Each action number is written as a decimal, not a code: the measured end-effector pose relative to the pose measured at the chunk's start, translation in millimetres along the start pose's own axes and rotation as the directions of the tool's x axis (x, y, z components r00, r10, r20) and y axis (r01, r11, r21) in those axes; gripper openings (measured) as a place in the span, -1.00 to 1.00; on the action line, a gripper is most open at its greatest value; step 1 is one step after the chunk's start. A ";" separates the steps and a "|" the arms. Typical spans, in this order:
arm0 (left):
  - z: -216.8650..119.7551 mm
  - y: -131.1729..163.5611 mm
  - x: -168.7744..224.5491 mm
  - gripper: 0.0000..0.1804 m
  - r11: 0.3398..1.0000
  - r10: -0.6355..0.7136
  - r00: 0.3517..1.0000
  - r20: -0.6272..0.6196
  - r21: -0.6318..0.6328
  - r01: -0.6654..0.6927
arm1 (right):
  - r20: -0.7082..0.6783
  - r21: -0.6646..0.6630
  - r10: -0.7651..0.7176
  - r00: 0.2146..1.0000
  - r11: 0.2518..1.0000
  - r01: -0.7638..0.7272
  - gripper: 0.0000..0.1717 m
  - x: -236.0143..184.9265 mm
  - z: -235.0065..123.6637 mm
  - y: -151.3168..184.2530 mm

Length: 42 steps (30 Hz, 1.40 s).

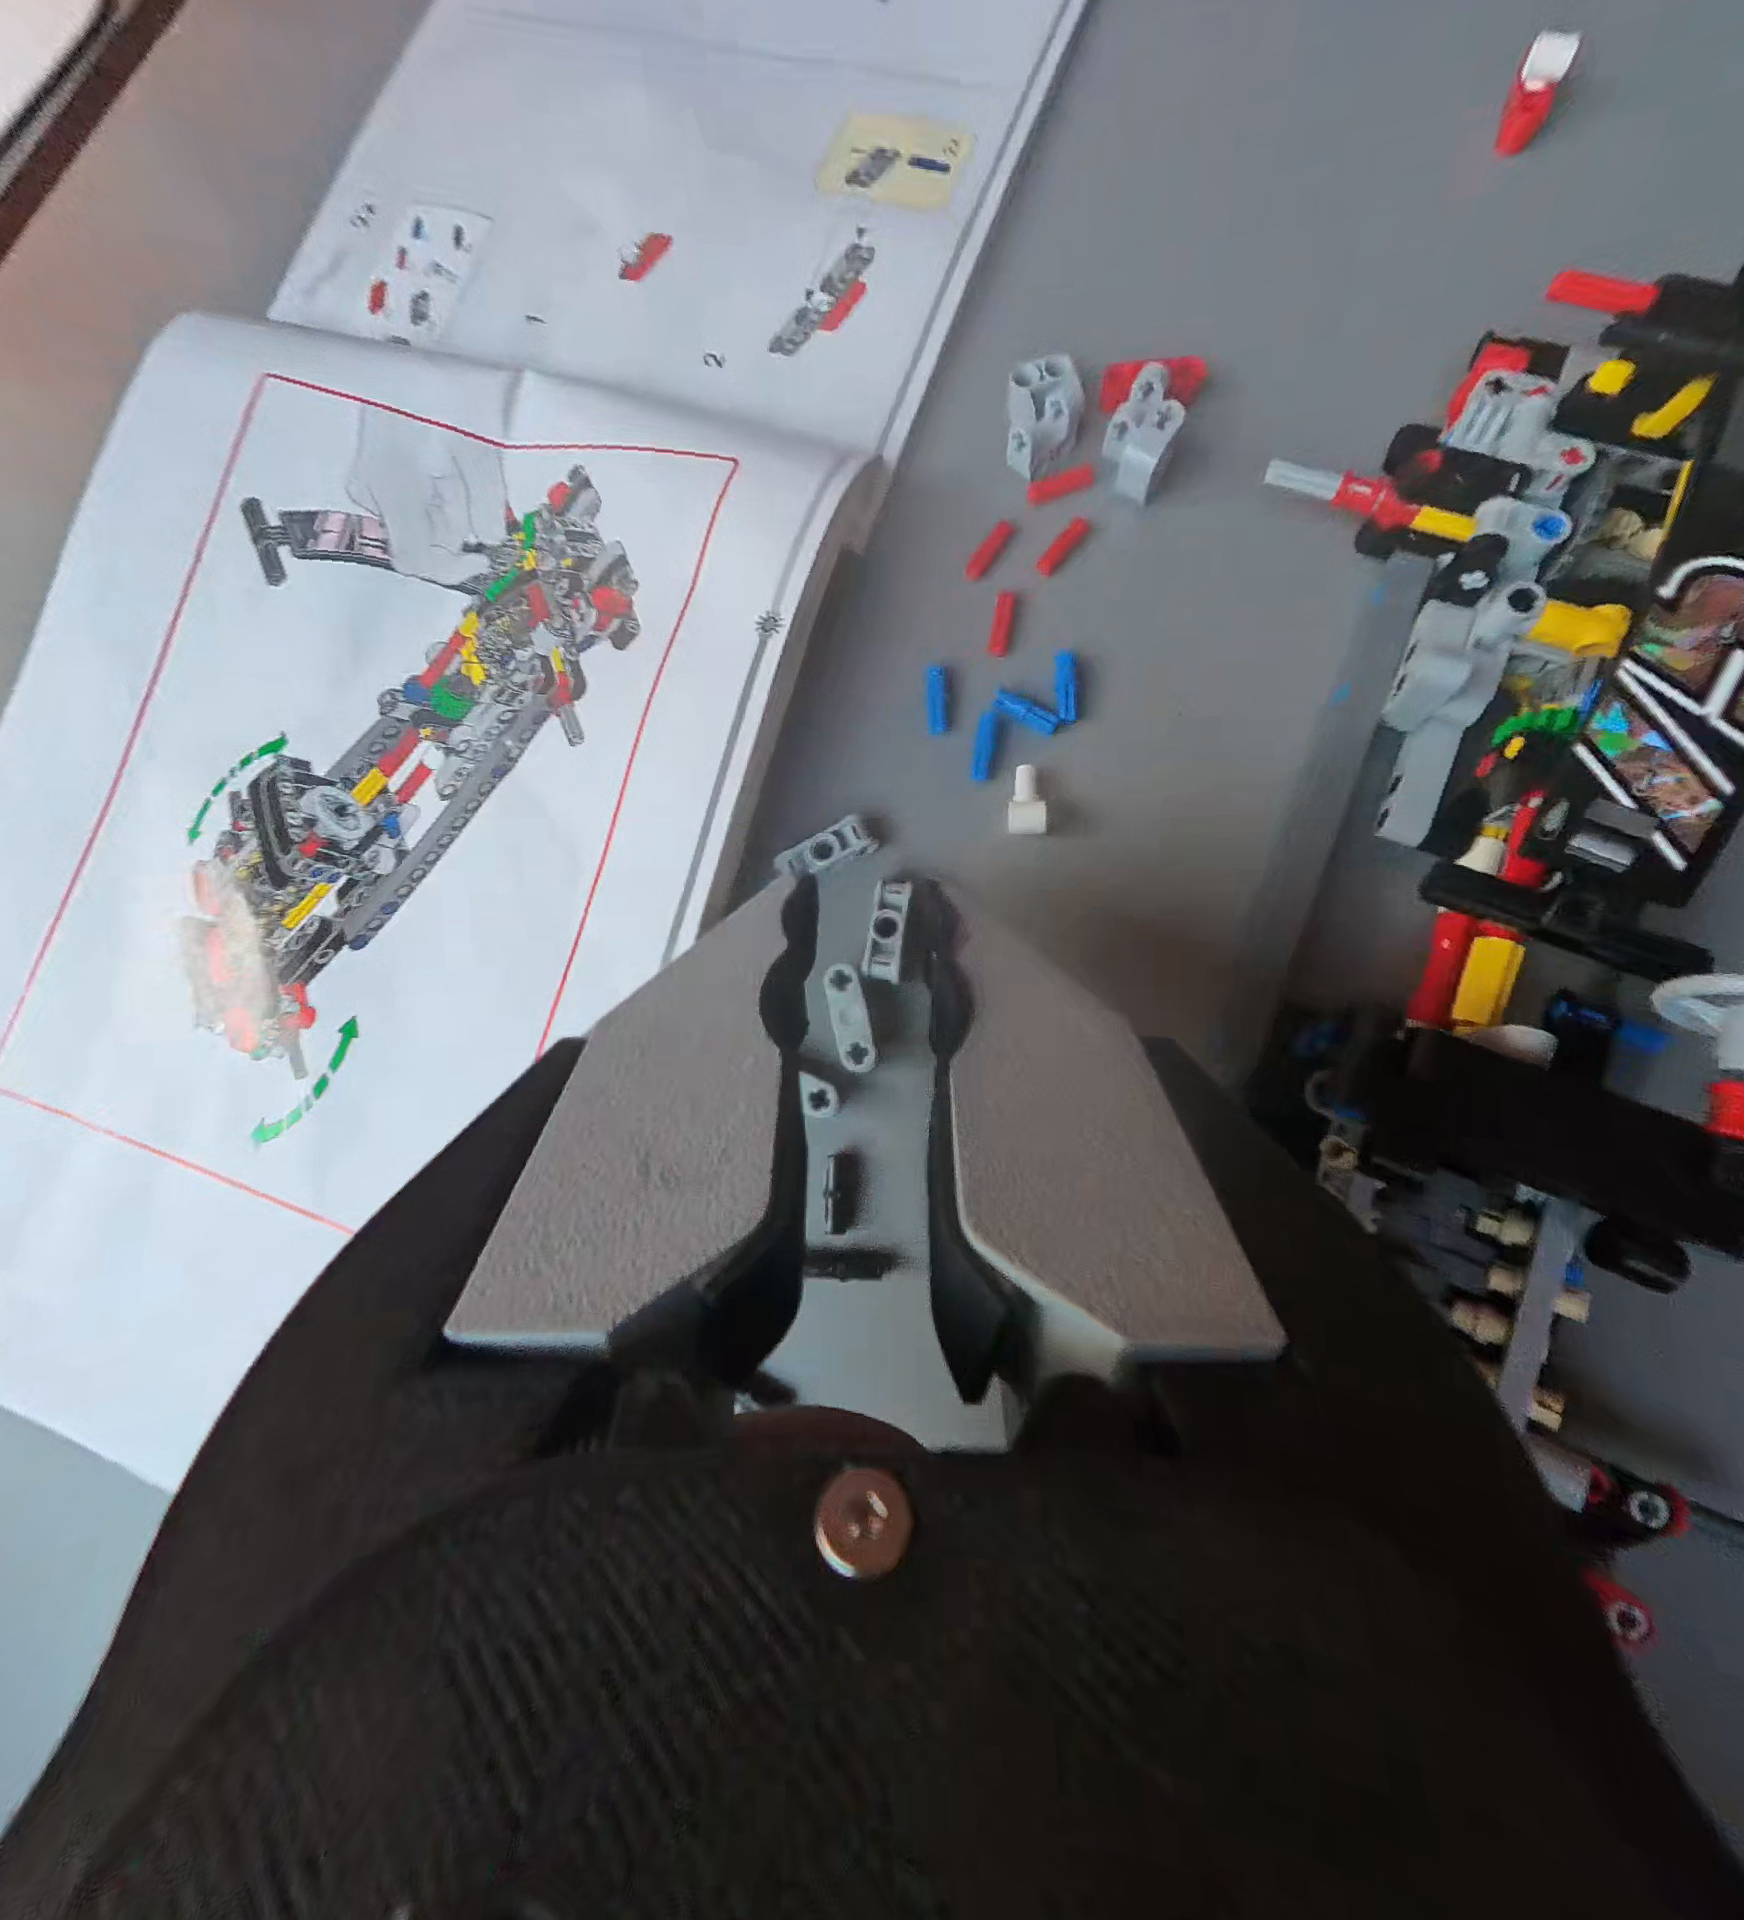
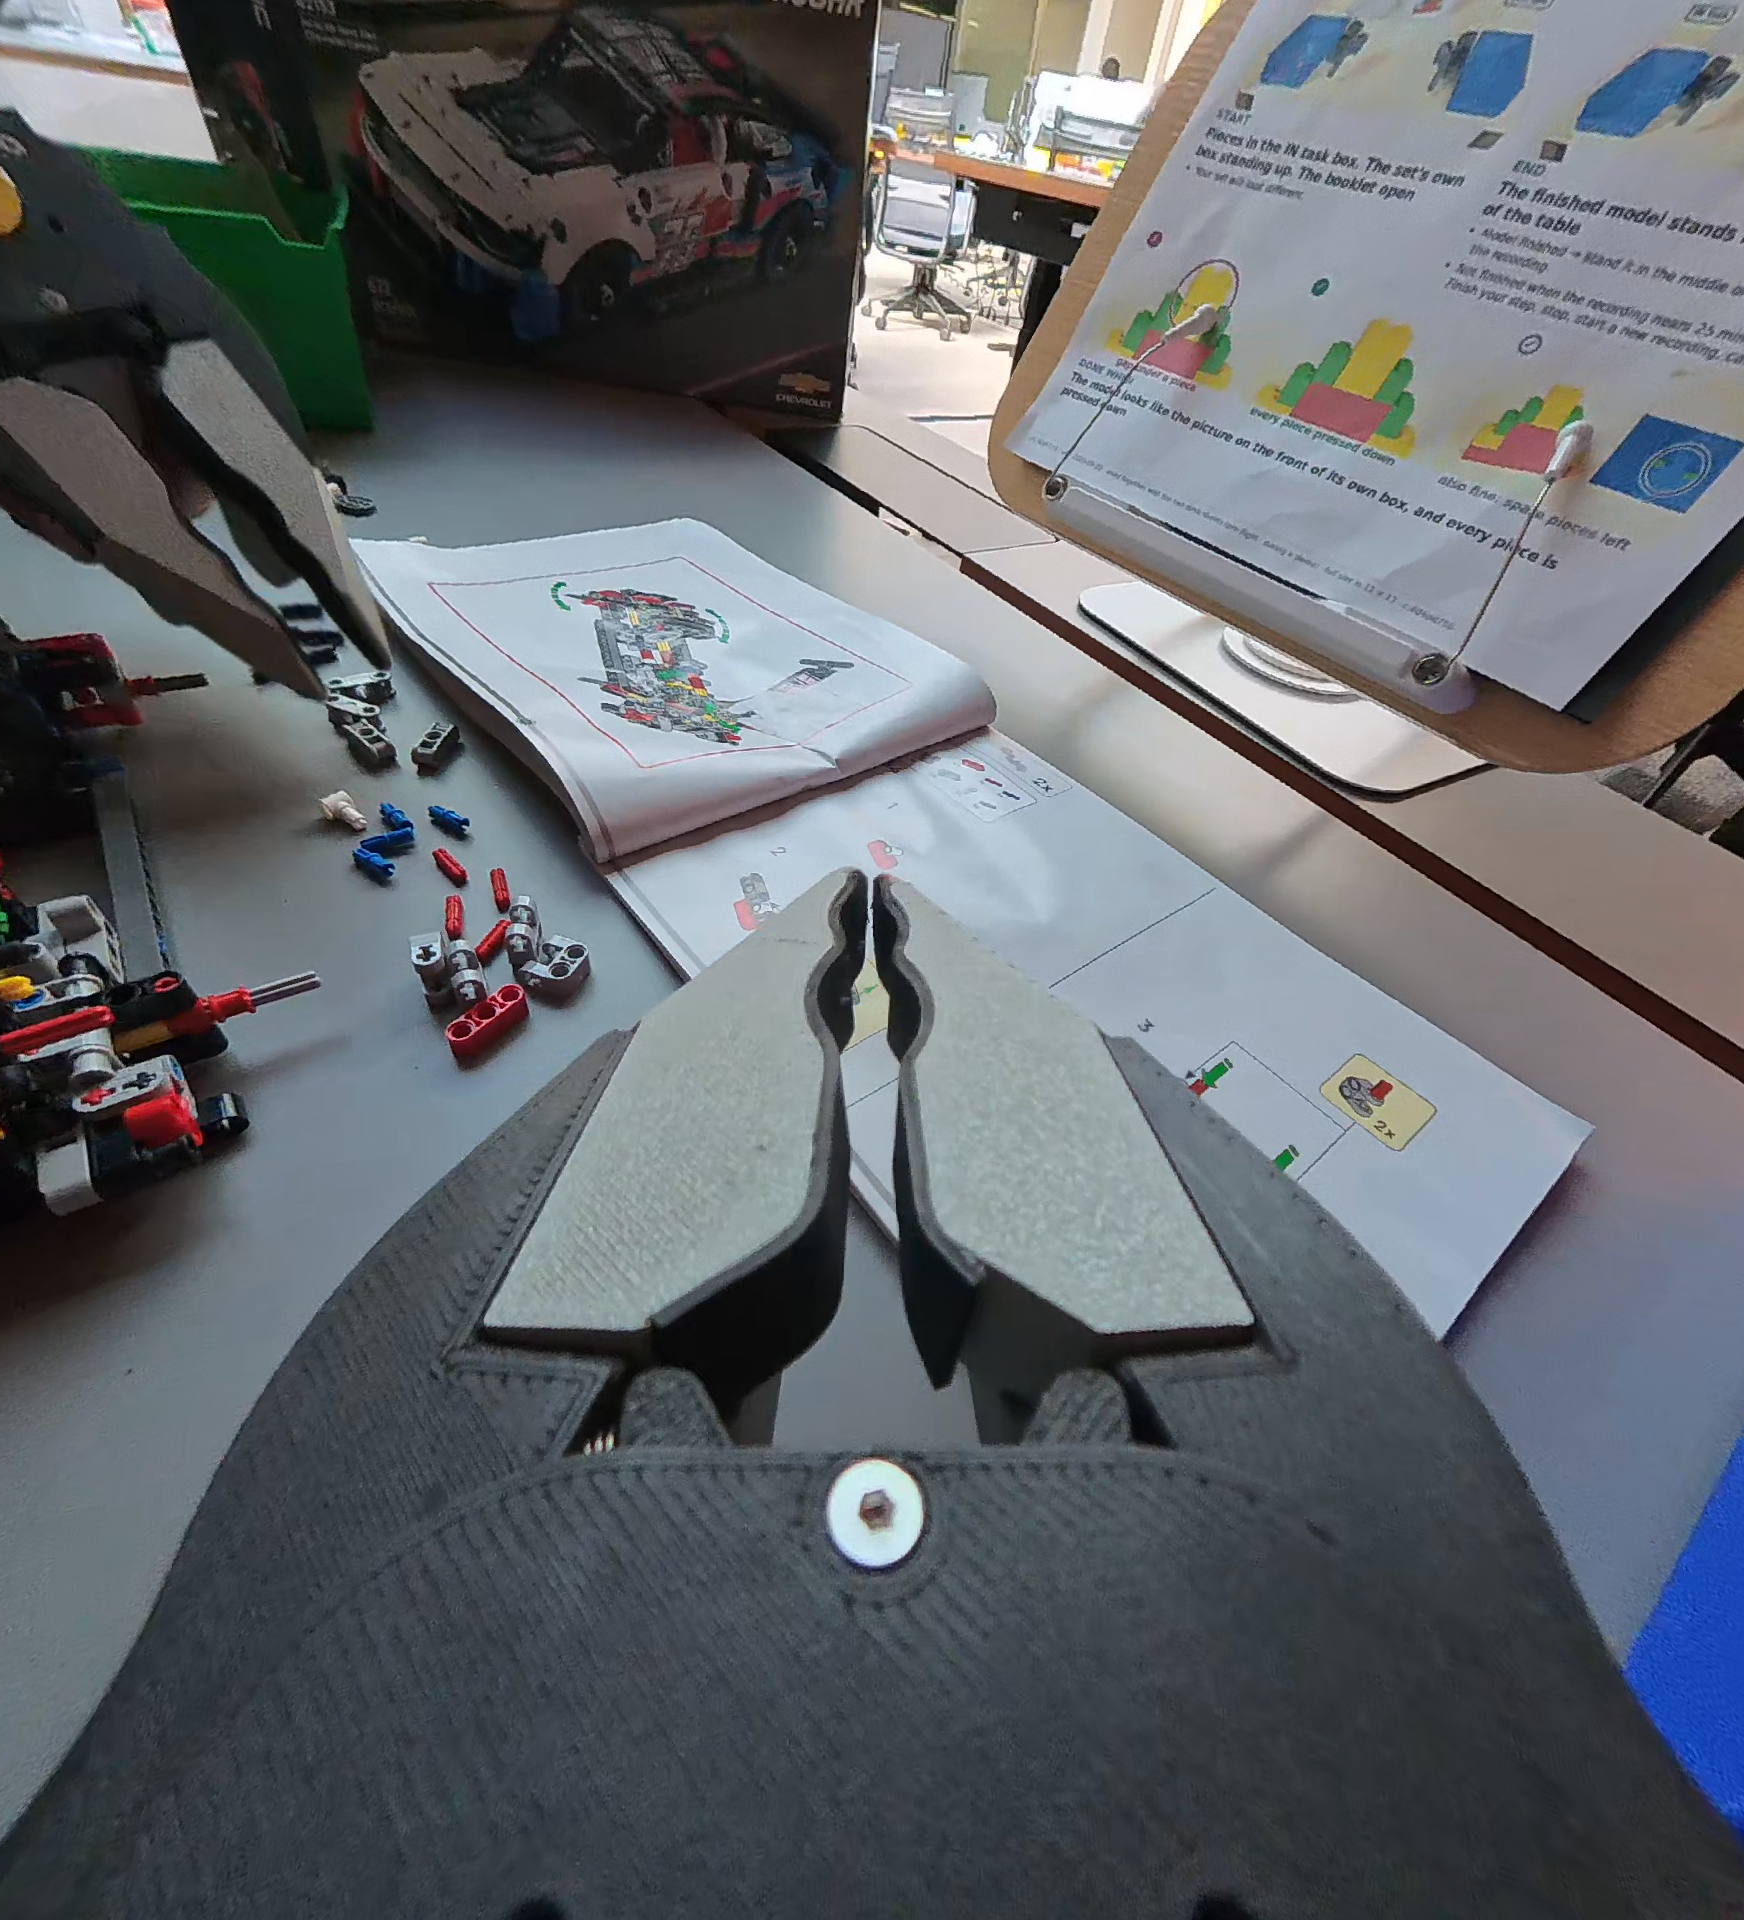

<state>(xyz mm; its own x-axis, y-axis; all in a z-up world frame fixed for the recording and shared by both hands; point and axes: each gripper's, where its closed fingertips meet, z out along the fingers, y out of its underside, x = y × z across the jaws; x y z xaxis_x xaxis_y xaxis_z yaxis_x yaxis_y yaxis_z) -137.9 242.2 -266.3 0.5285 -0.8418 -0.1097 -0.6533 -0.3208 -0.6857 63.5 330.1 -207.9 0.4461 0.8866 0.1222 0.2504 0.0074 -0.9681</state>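
Observation:
My left gripper (image 1: 873, 909) is open, its tips low over the grey table (image 1: 1211, 260). A small grey connector (image 1: 889, 930) lies between the fingers, close against the right finger (image 1: 951, 935) and clear of the left one. A thin grey beam (image 1: 844, 1003) and a black pin (image 1: 840, 1190) lie farther back in the gap. Another grey connector (image 1: 826, 844) lies just ahead of the tips. In the right wrist view the left gripper (image 2: 348, 665) hovers over these grey pieces (image 2: 361, 688). My right gripper (image 2: 870, 883) is shut with nothing between its pads, above the open booklet's page (image 2: 1107, 914).
Blue pins (image 1: 1013, 707), red pins (image 1: 1034, 551), a white piece (image 1: 1026, 800) and grey connectors (image 1: 1086, 426) are scattered beside the partly built model (image 1: 1595, 675). A red three-hole beam (image 2: 486, 1020) lies near. The set's box (image 2: 608, 187), a green bin (image 2: 265, 270) and a sheet stand (image 2: 1419, 312) stand behind. Some 25 cm of space lies between my two pairs of fingers.

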 end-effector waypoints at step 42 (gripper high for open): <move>-4.5 -118.1 80.9 -0.96 0.542 0.704 0.339 0.624 -0.163 -0.825 | 0.459 0.064 -0.050 0.887 0.998 0.023 -0.93 -148.6 15.4 -40.6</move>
<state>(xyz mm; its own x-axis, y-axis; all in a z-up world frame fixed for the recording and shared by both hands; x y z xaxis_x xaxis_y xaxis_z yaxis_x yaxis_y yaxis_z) -20.4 210.0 -191.0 0.0574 -0.2408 -0.9689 -0.8781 0.4495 -0.1637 -26.2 205.2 -190.1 -0.0114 0.9984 0.0561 0.2047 0.0573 -0.9771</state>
